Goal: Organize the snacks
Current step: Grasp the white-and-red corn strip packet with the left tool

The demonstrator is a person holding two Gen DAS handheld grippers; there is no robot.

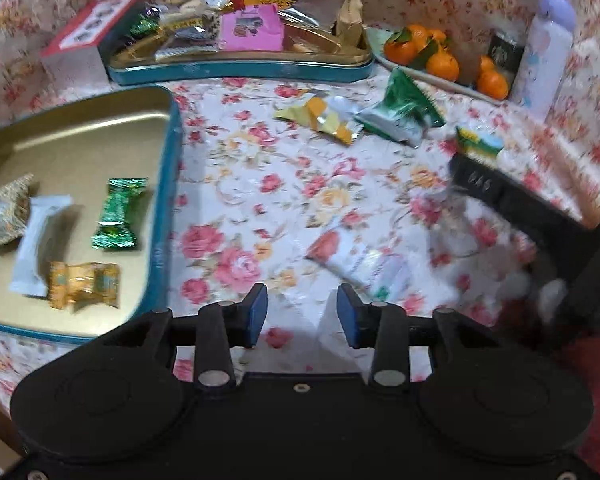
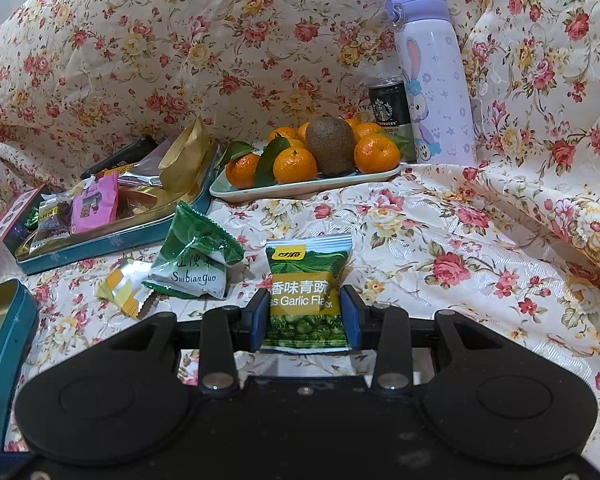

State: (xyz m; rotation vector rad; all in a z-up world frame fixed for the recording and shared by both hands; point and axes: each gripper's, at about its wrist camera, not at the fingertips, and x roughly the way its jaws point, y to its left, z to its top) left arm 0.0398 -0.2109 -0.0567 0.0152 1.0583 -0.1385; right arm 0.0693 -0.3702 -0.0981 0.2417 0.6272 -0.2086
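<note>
My left gripper (image 1: 302, 314) hangs open over the flowered cloth with nothing between its blue pads (image 1: 257, 312). Just ahead of it lies a white and pink packet (image 1: 354, 266). To its left stands an open teal tin (image 1: 168, 184) holding a green candy (image 1: 118, 214), a white bar (image 1: 38, 240), an orange packet (image 1: 84, 284) and others. My right gripper (image 2: 305, 308) is shut on a green pea packet (image 2: 309, 266), held upright above the cloth. That gripper (image 1: 500, 196) and its packet (image 1: 480, 144) also show at the right of the left wrist view. A green Suibianguo packet (image 2: 196, 260) and a yellow packet (image 2: 124, 288) lie loose on the cloth.
A second teal tin (image 2: 112, 236) heaped with snacks stands at the back left, with a box (image 1: 88, 32) beside it. A plate (image 2: 300, 188) of oranges and a kiwi, a Starbucks can (image 2: 390, 108) and a purple bottle (image 2: 432, 76) stand at the back right. Cloth rises behind.
</note>
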